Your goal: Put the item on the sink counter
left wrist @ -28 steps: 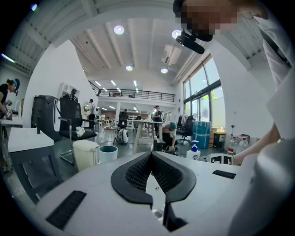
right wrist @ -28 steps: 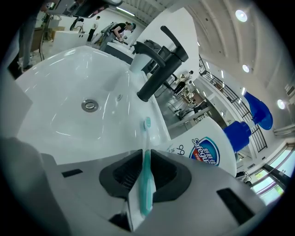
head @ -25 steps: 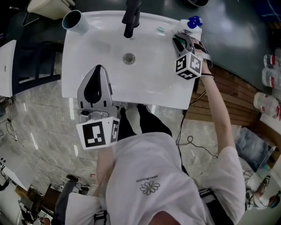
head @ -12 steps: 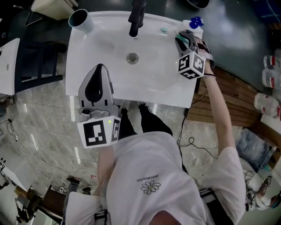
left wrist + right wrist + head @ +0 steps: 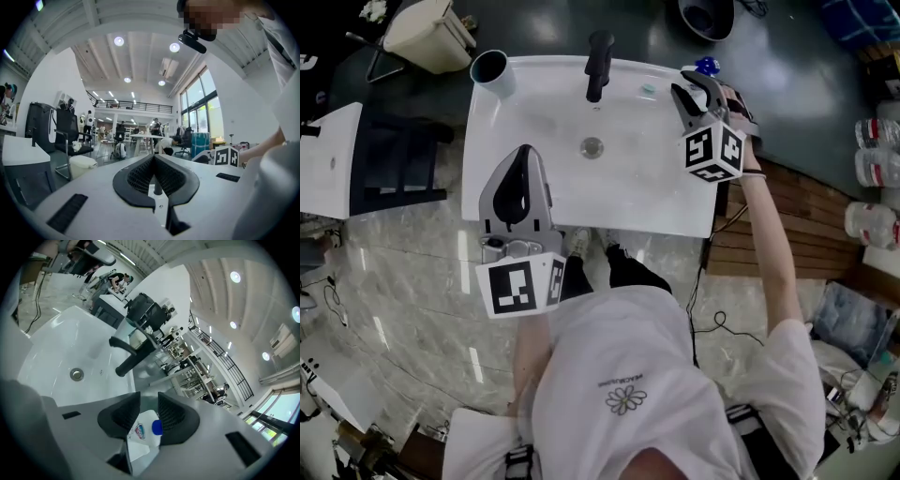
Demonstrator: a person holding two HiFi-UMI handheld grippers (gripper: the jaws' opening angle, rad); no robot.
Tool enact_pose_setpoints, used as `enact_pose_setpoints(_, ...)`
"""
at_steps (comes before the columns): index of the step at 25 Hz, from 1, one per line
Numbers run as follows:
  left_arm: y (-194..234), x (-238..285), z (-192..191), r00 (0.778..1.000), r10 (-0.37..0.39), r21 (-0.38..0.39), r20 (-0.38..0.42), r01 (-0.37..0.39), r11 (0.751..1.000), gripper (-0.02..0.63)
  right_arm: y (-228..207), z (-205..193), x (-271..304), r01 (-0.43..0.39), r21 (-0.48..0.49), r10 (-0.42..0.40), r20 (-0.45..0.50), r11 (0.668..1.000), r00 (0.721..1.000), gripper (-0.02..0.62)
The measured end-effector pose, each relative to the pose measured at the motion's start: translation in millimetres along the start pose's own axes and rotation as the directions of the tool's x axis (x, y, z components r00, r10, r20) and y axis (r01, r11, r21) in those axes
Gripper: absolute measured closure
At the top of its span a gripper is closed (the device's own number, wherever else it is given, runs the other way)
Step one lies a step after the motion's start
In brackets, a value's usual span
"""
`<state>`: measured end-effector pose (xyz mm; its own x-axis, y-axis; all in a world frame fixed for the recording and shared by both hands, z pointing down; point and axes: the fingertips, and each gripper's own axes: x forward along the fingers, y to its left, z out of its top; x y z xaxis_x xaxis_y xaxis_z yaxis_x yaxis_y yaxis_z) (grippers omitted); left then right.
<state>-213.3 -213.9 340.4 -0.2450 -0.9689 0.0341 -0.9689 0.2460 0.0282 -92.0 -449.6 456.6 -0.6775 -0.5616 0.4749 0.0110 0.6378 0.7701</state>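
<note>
Barely shifted since a moment ago, my right tool (image 5: 689,92) hangs over the back right corner of the counter (image 5: 675,211), pinching a white bottle (image 5: 139,433) — its blue cap sits against one jaw, off to the right of the faucet (image 5: 598,64). My left tool (image 5: 523,155) hovers over the sink's front edge — jaws pressed together, nothing between them.

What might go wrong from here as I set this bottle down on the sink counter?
1. The white bottle in the right claw hangs over the far right corner of the sink counter. Released there, it may fall off the edge.
2. Its blue cap points sideways, so the bottle looks tilted. It might land askew and roll into the basin.
</note>
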Motion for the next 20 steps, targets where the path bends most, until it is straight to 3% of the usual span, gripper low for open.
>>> enact_pose_setpoints(4,2.3,-7.2,19.1,0.999,-0.018,0.006,0.043,0.018,1.000,0.591,-29.1,36.9,-29.6,0.070,0.021,-0.071,0.055,0.997,0.996,0.495)
enact_pose_setpoints(7,2.3,-11.5,33.1,0.997,-0.034,0.008,0.076,0.033,0.999,0.589,-50.1,65.1,-58.6,0.131,0.116,-0.143,0.111,0.985,0.983,0.496)
enact_pose_setpoints(10,3.3,-15.5,50.5,0.992,-0.049,0.013,0.113,0.048,0.999,0.589,-68.3,98.5,-96.7,0.204,0.256,-0.251,0.168,0.945,0.953,0.511)
enact_pose_setpoints(13,4.3,-21.6,71.2,0.986,-0.062,0.021,0.155,0.060,0.998,0.590,-80.0,139.7,-142.1,0.281,0.326,-0.364,0.229,0.903,0.903,0.528)
enact_pose_setpoints(15,5.1,-25.9,83.5,0.981,-0.070,0.036,0.180,0.065,0.997,0.591,-82.8,161.3,-168.6,0.323,0.409,-0.447,0.254,0.853,0.858,0.537)
enact_pose_setpoints(18,7.4,-32.4,95.9,0.975,-0.085,0.062,0.206,0.074,0.995,0.591,-77.8,182.5,-195.3,0.326,0.630,-0.587,0.260,0.705,0.767,0.546)
enact_pose_setpoints(20,4.6,-36.3,98.2,0.972,-0.095,0.067,0.213,0.082,0.994,0.591,-66.1,183.2,-203.0,0.322,0.683,-0.613,0.232,0.656,0.755,0.552)
